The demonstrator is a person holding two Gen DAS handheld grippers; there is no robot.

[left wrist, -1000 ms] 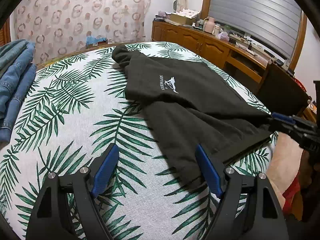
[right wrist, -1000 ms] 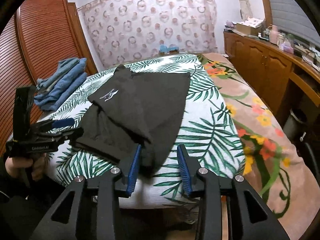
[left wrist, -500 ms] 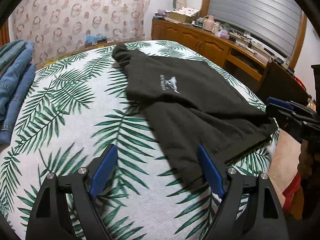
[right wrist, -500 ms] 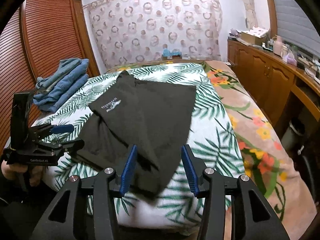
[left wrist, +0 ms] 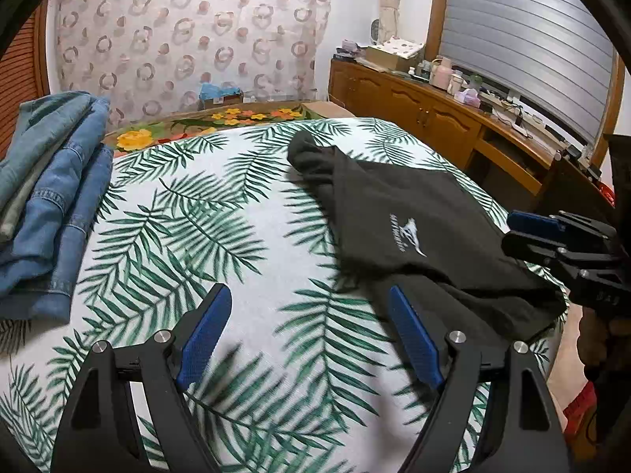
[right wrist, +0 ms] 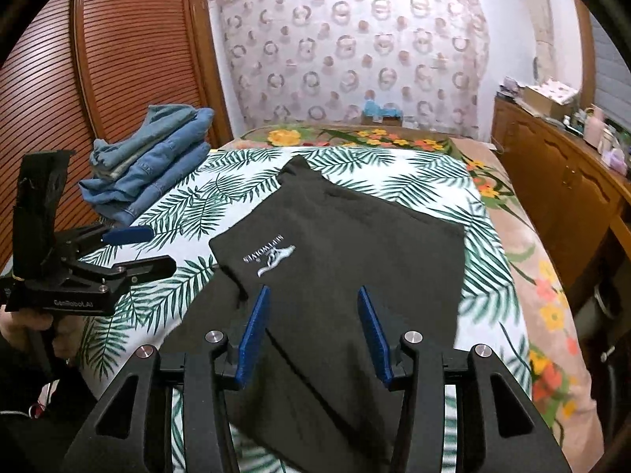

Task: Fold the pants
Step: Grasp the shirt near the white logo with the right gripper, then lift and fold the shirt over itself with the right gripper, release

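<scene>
Black pants (right wrist: 339, 244) with a white logo lie folded on the palm-leaf bed cover (right wrist: 418, 181); they also show in the left wrist view (left wrist: 414, 232). My right gripper (right wrist: 313, 327) is open and empty, just above the near part of the pants. My left gripper (left wrist: 311, 335) is open and empty over bare cover, left of the pants' near edge. Each gripper shows in the other's view: the left (right wrist: 142, 248) beside the pants, the right (left wrist: 524, 232) at the pants' right edge.
A stack of folded blue jeans (left wrist: 47, 197) lies at the bed's left side, also in the right wrist view (right wrist: 150, 165). A wooden sideboard (left wrist: 434, 118) with clutter runs along the right wall. A slatted wooden wardrobe (right wrist: 98, 79) stands at left.
Both grippers have risen and pulled back toward me, away from the pants. The right gripper's jaws have opened wider. The pants lie still.
</scene>
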